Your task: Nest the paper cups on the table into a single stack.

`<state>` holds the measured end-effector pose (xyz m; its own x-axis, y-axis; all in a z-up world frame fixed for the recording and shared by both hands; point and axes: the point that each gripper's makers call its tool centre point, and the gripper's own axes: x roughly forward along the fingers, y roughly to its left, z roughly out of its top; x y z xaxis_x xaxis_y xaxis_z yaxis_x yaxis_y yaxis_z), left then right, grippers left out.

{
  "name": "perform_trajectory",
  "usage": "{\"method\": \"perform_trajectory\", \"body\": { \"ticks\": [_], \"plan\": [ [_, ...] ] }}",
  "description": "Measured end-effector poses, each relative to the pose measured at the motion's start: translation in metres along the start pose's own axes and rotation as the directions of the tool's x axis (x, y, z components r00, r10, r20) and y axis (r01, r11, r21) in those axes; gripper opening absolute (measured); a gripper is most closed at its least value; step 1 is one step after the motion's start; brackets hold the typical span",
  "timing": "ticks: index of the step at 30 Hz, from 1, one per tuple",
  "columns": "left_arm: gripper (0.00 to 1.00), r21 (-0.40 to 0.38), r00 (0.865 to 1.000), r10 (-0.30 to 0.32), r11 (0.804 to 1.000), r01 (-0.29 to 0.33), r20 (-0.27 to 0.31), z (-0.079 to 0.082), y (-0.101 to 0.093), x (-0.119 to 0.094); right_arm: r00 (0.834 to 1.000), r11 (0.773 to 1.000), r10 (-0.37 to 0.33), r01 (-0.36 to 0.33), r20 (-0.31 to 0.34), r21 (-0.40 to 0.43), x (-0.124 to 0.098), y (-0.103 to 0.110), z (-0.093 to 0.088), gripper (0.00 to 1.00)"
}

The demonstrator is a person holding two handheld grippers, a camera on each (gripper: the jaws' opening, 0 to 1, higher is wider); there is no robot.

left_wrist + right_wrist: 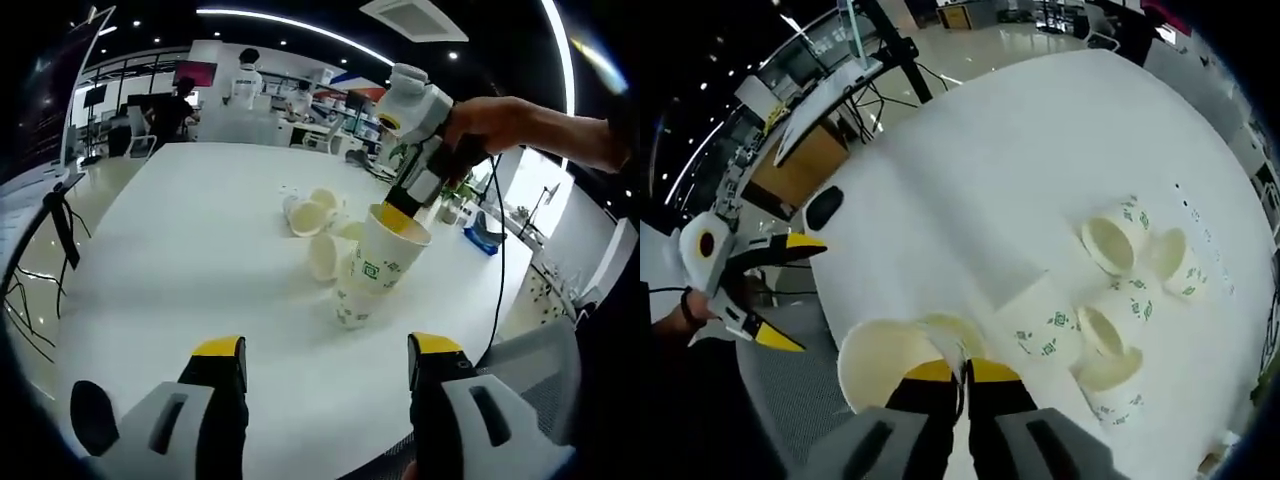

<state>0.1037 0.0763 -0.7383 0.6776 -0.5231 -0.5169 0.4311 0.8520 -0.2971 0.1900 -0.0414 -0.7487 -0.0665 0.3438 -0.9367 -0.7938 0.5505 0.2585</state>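
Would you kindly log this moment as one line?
right claw: shut on white paper cup rim | left claw: open | loose cups: lying on white table

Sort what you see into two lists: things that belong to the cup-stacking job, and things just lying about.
Part of the job:
- held paper cup, pinched at its rim by the right tool
- loose paper cups lying on the white table
- left tool, open

Just lying about:
- chairs and desks beyond the table
- people in the background
- stand by the table edge

- My white table carries loose paper cups tipped on their sides, clustered near one upright cup.
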Motion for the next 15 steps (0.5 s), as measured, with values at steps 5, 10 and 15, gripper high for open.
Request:
{"method": "perform_trajectory", "body": {
  "ticks": [5,10,15],
  "plan": [
    [0.64,0.000,1.000,0.000,1.000,0.000,-0.001,-0.0006,-0.0001,0.0002,1.000,1.000,-0.005,0.005,-0.006,0.004,0.0037,-0.0028,-0.0025,0.00],
    [0.64,0.001,1.000,0.001,1.000,-0.001,-0.004,-0.0024,0.0016,0.0009,1.000,1.000,-0.006,0.006,-0.006,0.014,0.0043,-0.0030,-0.0039,0.00],
    [0.64,0.000,1.000,0.002,1.000,-0.002,-0.005,-0.0034,0.0018,-0.0001,1.000,1.000,-0.005,0.005,-0.005,0.014,0.0053,-0.0024,-0.0040,0.02]
  ]
}}
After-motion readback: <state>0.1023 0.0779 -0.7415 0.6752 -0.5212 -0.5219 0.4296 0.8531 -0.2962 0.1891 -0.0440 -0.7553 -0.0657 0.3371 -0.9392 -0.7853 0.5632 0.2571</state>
